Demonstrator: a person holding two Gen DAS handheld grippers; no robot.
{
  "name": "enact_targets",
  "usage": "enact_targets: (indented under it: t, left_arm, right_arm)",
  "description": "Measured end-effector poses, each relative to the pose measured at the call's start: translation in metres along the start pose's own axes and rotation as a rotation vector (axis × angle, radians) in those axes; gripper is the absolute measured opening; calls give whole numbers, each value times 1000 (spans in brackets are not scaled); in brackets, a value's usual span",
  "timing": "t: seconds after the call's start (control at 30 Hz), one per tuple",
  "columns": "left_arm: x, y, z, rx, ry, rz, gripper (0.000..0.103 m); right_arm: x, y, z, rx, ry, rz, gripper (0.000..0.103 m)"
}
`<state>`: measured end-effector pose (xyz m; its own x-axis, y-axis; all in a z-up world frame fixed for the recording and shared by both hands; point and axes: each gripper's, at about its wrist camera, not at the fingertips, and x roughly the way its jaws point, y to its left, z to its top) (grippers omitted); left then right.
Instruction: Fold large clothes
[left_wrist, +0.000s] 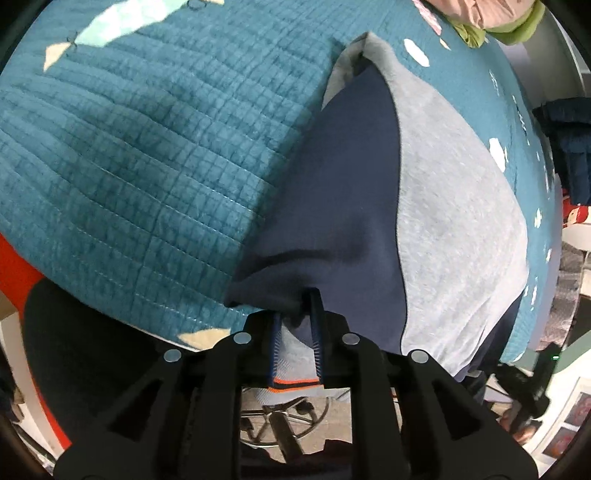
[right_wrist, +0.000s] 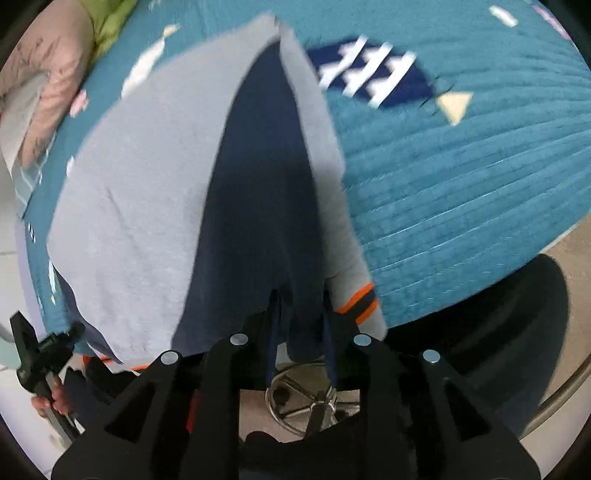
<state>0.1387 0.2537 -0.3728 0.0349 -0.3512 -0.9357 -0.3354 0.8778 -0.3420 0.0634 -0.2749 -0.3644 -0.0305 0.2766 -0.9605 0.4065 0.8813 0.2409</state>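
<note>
A grey and navy sweatshirt lies on a teal quilted bedspread, hanging over its near edge. My left gripper is shut on a navy sleeve fold, and the orange-striped cuff hangs between its fingers. In the right wrist view the same sweatshirt spreads to the left. My right gripper is shut on a navy fold, with a grey cuff with orange stripes just right of it. The left gripper and the hand holding it show at the lower left.
Pink and green bedding is heaped at the far corner of the bed. A swivel chair's chrome base stands on the floor below the grippers, and its black seat is beside the bed edge. Dark clothes hang at the right.
</note>
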Motion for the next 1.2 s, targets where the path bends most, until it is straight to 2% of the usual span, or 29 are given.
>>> enact_targets:
  t: [0.03, 0.1, 0.17, 0.4, 0.6, 0.73, 0.8, 0.87, 0.93, 1.0, 1.1, 1.17, 1.2]
  left_arm:
    - [0, 0, 1, -15, -4, -11, 15]
    - [-7, 3, -1, -39, -38, -38, 2]
    - [-16, 1, -5, -16, -64, -19, 2]
    - [-45, -11, -27, 11, -105, -8, 1]
    - [-31, -12, -48, -18, -63, -18, 1]
    - [-9, -6, -54, 5, -55, 52, 2]
    - [6, -4, -49, 7, -31, 74, 1]
    - [3, -10, -50, 37, -30, 100, 4]
    - [-5, -17, -51, 64, -36, 131, 10]
    - [-18, -21, -53, 88, -70, 151, 13]
    - [-35, -28, -62, 119, -109, 175, 13]
    - [-39, -41, -66, 172, -152, 228, 13]
    - [-38, -48, -67, 196, -172, 244, 13]
  right_arm:
    - [1, 0, -1, 7, -11, -2, 21]
    - [-3, 2, -1, 19, -30, -9, 12]
    - [-10, 0, -2, 32, -57, -4, 7]
    - [-35, -13, 0, 27, -88, 19, 6]
    - [-43, -20, 4, 33, -114, -5, 6]
    - [-14, -26, 11, 49, -66, -29, 6]
    - [-1, -21, 13, 5, -50, -81, 9]
    - [-4, -18, 13, 3, -46, -91, 15]
    - [-14, -18, 11, -1, -37, -121, 32]
    - [-32, -21, 6, 9, -77, -148, 39]
    - [-59, -17, -4, -9, -169, -152, 39]
    - [-67, 1, -9, -90, -228, -160, 39]
    - [-66, 7, -10, -121, -241, -165, 33]
